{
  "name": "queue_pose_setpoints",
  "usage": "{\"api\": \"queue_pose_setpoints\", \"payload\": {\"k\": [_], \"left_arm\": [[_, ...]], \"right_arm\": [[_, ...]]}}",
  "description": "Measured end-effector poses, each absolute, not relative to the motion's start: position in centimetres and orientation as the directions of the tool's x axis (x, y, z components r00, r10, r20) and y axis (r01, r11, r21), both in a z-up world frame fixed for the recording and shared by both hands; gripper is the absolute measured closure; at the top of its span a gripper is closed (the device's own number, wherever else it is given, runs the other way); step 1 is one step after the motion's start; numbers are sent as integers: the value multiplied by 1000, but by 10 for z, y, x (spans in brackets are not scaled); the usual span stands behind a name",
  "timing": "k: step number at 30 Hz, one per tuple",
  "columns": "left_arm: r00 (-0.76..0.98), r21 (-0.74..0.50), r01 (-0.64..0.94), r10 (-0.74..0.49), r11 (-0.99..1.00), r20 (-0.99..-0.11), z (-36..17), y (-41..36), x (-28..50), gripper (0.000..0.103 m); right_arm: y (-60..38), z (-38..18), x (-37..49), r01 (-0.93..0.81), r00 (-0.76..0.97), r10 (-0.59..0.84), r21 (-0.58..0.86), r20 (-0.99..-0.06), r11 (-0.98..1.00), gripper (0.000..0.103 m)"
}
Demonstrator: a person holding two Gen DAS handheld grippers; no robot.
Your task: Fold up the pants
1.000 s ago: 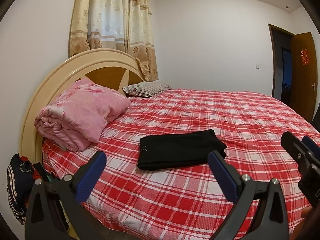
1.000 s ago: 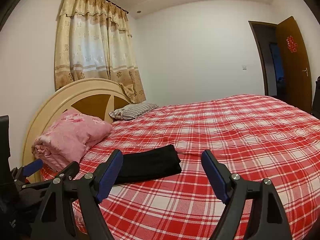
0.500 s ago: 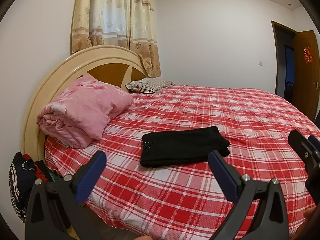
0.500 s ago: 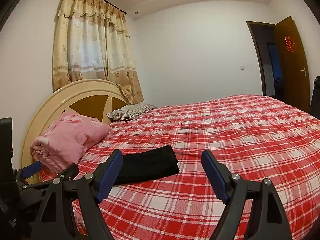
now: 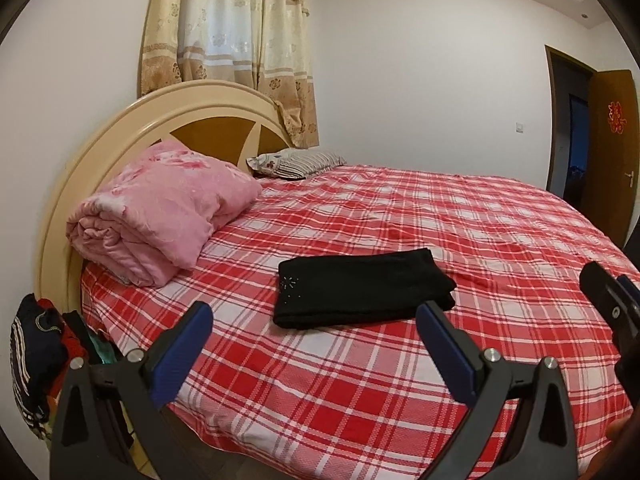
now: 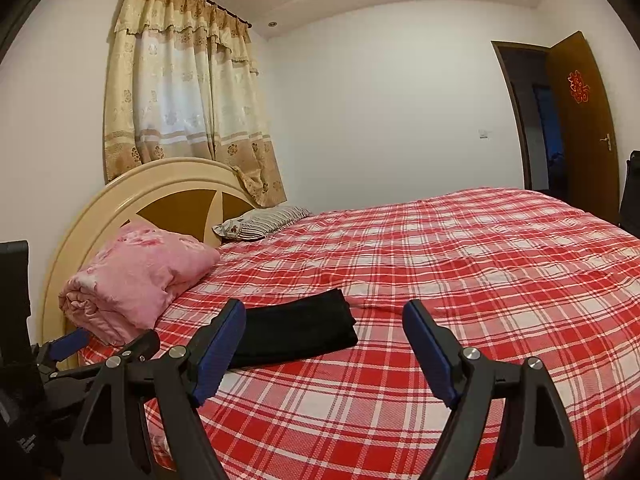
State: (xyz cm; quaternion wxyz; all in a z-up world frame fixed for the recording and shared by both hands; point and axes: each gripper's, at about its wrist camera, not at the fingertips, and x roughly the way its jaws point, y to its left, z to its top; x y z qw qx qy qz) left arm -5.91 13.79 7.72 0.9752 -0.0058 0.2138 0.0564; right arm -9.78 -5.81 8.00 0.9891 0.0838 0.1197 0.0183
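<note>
Black pants point(image 5: 362, 288) lie folded into a flat rectangle on the red plaid bed point(image 5: 460, 220), near its front edge. The same pants point(image 6: 296, 330) appear in the right wrist view, partly behind one finger. My left gripper point(image 5: 314, 318) is open and empty, held back from the bed and above its near edge. My right gripper point(image 6: 324, 316) is also open with nothing between its fingers, to the right of the pants. The right gripper's tip shows at the left wrist view's right edge, and the left gripper shows low on the left of the right wrist view.
A rolled pink quilt point(image 5: 156, 212) rests against the cream headboard point(image 5: 120, 128), with a striped pillow point(image 5: 296, 162) behind it. Clothes point(image 5: 34, 356) hang beside the bed on the left. A brown door point(image 5: 612, 152) stands open at the far right.
Both grippers drew slightly back and up from the bed; the pants stayed put and the jaws kept open.
</note>
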Motion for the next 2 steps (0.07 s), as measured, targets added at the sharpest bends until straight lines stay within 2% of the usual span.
{"api": "queue_pose_setpoints", "payload": {"k": [2], "left_arm": [[900, 11, -118, 111, 993, -421, 77, 138, -58, 0]], "right_arm": [[-59, 80, -98, -16, 971, 56, 171, -234, 985, 21]]}}
